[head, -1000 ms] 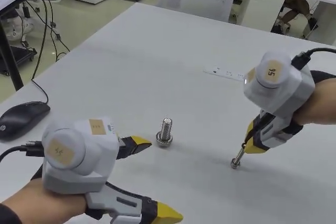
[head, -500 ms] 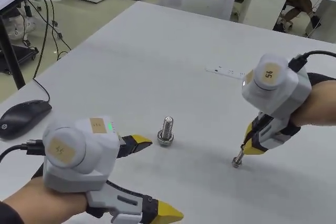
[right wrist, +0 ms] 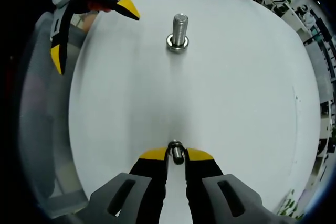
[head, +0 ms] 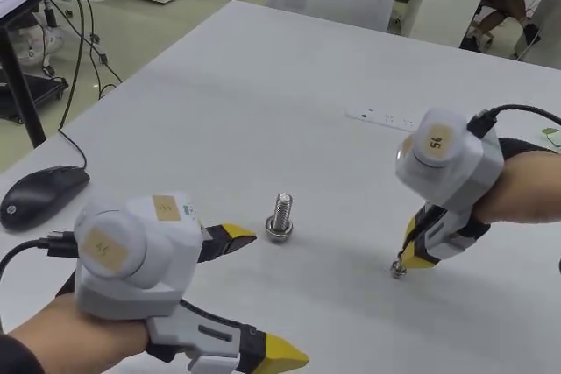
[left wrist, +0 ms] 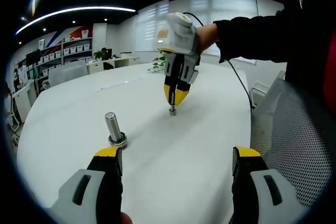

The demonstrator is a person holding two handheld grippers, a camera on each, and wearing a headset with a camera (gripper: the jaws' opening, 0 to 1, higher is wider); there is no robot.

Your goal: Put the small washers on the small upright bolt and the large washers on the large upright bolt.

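My right gripper (right wrist: 176, 157) has its fingers (right wrist: 153, 156) drawn in almost together, and the yellow tips pinch the threaded shank of the small bolt (right wrist: 175, 147). In the left gripper view the bolt drops straight down from those tips, its head on the worktop (left wrist: 68, 108). Its long axis is close to vertical and nearly in line with my fingers, which come at it steeply from above. I judge that I am steadying it upright there. Any washer meant for it would have to come down that same line, which my own tips now occupy.

Straight ahead of the right fingers, well apart across bare worktop, stands the large bolt (right wrist: 179, 32), upright with its thread pointing up. There is a ring at its foot, but I cannot tell whether it is a washer or the bolt's own head.

My left gripper (left wrist: 177, 156) is spread wide and holds nothing. The large bolt lies just beyond the tip of one of its fingers (left wrist: 108, 157), off to that side of the gap and not between the two. The left side is therefore much the nearer to the large bolt. A move from there would be short, sideways and then down along the bolt's vertical axis.
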